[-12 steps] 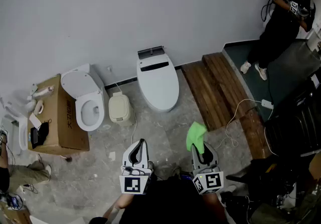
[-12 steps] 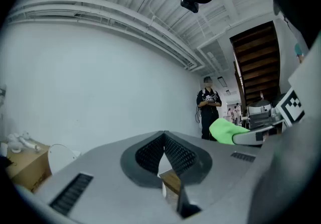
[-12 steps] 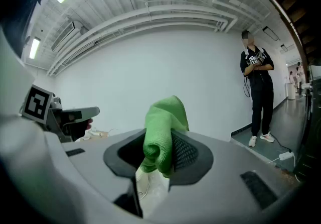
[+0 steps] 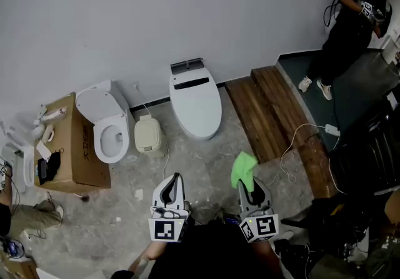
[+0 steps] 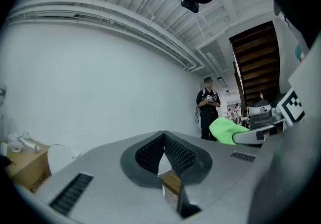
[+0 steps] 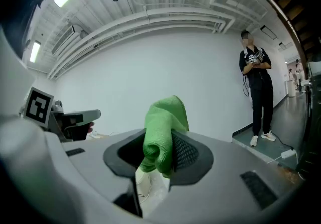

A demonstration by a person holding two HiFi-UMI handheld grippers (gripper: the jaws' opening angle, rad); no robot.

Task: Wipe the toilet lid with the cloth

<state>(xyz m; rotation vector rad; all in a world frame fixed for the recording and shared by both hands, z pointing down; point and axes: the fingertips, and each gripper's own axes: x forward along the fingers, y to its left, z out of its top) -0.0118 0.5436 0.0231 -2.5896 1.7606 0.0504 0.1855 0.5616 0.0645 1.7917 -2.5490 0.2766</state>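
Beware, with the green cloth [image 4: 244, 168] pinched by one end in the clamped right gripper [image 4: 250, 189], the left gripper [image 4: 172, 189] closed and empty, and the toilet lid [image 4: 195, 107] far off, well apart: floppy fabric, likely to slip out mid-wipe.

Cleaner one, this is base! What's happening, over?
Left gripper shut, empty. Right gripper shut on green cloth. Toilet lid closed, not yet touched. Nothing seen blocking the way.

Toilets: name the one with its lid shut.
The long toilet nearer the wooden platform; the round toilet by the cardboard box stands open.
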